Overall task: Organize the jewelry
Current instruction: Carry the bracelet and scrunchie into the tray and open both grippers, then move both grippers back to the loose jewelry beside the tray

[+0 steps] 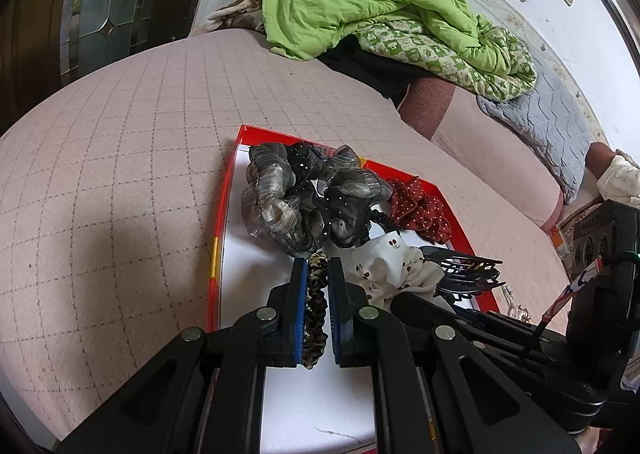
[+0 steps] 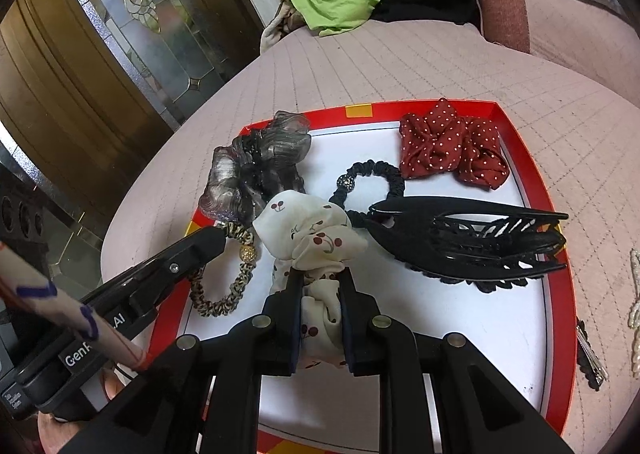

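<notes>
Hair accessories in red tray (image 2: 560,294) on bed. L gripper (image 1: 318,274) clamps leopard hair tie (image 1: 316,306); R gripper (image 2: 320,286) clamps cherry scrunchie (image 2: 312,230). Placement step; next prob. release both w/o tangling.

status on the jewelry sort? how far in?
Done: red dotted scrunchie, grey scrunchie, black claw clip lie in the red tray. In hand: left tool grips the leopard hair tie; right tool grips the cherry scrunchie. Left: pearl clip outside the tray.
</notes>
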Demonstrator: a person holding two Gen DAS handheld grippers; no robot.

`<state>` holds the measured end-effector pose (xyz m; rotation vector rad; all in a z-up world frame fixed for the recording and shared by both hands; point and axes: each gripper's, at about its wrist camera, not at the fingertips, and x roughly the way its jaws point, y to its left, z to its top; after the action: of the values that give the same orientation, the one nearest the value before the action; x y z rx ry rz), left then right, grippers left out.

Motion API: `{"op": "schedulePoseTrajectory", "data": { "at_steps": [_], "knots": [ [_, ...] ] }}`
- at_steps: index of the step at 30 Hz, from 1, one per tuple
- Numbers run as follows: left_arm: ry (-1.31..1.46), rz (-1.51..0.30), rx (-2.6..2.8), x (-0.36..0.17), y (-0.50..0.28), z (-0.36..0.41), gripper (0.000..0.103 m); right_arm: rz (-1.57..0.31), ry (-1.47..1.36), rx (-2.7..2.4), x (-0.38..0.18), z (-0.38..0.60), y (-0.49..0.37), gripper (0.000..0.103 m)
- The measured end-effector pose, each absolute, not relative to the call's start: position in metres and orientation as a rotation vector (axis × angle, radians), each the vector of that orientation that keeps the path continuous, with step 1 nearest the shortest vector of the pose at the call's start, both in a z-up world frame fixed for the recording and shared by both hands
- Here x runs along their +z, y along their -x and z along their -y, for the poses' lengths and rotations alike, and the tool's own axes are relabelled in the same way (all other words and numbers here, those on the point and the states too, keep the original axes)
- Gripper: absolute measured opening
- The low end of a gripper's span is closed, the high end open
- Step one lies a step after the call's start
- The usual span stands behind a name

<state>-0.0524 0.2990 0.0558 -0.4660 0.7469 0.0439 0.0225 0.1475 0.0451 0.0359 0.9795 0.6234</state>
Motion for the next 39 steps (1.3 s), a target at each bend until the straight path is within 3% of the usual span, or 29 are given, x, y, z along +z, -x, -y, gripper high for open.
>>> {"op": "schedulePoseTrajectory", "data": {
  "at_steps": [5,7,9,27,39],
  "knots": [
    [0.472,-0.753,0.042,0.054,0.05,-0.301,0.013,-0.982,-0.045,0.621,0.045,-0.147,-0.024,0.027],
    [0.474,-0.748,0.044,0.054,0.051,-0.301,0.027,-0.98,-0.05,0.622,0.046,-0.146,-0.024,0.029],
    [0.474,-0.739,0.045,0.054,0.051,-0.302,0.03,-0.98,-0.05,0.623,0.047,-0.145,-0.024,0.03],
    [0.474,-0.596,0.041,0.08,0.068,-0.301,0.033,-0.883,-0.099,0.625,0.087,-0.112,-0.008,0.033],
    [0.362,-0.578,-0.058,0.092,0.062,-0.251,0.037,-0.849,-0.193,0.567,0.1,-0.033,0.019,0.034]
  ]
}}
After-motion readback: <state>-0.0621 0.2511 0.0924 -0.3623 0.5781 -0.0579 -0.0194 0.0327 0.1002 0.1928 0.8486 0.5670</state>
